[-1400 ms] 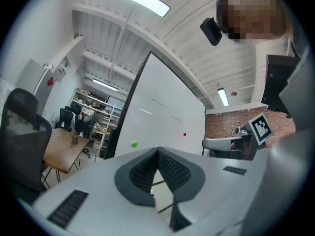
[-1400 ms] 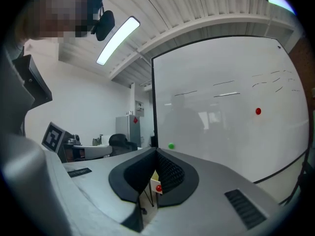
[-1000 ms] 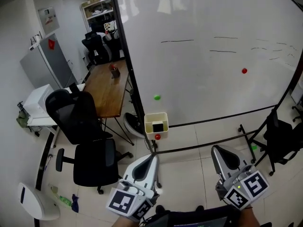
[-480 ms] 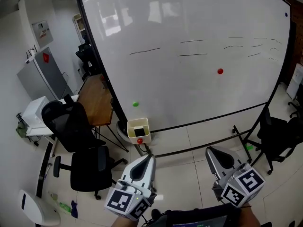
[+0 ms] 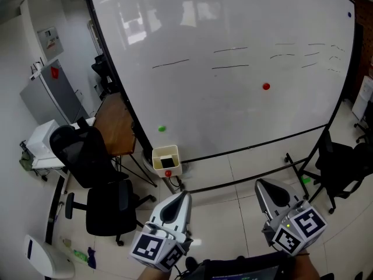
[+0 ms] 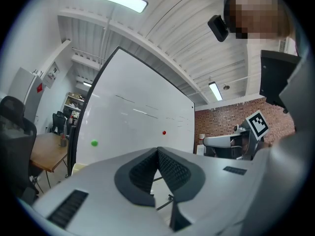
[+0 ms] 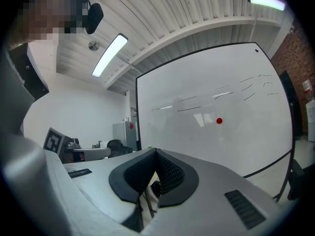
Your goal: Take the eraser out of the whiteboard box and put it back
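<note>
At the lower left corner of the whiteboard (image 5: pixel 221 98), just under a green magnet (image 5: pixel 161 129), hangs the cream whiteboard box (image 5: pixel 158 169), open at the top. One dark block shows inside it, and I take that for the eraser (image 5: pixel 167 161). It is too small in the head view to tell its shape, or whether anything else shares the box. A red dot (image 5: pixel 168 173) sits on the front wall below the opening.

The eraser is probably light, with a stiff back and a soft felt face, so it should not slip or break. Pinching it across the narrow sides of the hard back, at the end nearest the opening, looks the safest hold (felt would give under the pads). The box itself seems thin and only hung on the board, so a straight upward lift may keep it from being dragged along.

Both tools are well apart from the box, low in the head view. The left tool (image 5: pixel 185 193) has its pads pressed together on nothing, and the right tool (image 5: pixel 261 183) is likewise closed and empty.
</note>
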### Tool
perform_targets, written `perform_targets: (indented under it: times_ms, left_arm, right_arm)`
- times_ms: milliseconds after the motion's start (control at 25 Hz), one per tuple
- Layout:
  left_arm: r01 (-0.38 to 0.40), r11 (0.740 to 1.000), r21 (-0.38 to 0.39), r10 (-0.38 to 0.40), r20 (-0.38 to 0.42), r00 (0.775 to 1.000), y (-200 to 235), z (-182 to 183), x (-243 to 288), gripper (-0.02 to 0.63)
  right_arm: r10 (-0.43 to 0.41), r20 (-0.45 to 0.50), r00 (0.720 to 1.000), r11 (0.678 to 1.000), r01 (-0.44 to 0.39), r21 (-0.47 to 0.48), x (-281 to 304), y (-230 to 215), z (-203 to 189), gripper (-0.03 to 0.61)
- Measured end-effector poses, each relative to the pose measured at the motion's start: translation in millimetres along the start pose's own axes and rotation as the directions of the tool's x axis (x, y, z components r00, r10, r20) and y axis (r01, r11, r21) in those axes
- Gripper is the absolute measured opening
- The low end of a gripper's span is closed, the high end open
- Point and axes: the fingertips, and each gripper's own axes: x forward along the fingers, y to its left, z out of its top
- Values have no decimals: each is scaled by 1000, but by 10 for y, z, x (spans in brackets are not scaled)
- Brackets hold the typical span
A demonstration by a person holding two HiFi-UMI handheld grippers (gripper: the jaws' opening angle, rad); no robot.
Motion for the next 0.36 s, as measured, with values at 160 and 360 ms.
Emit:
perform_targets:
  times_ms: [160,360]
  left_arm:
    - [5,1000,0,-5,1,1000,-10,4,-8,23]
    - [13,1000,-1,-13,1,1000,-32,37,-43,23]
  right_arm:
    - [-3,2,1000,1000,3,-6,-5,17,7,21]
    - [-6,7,1000,1000,6,-10,-37,71,44,21]
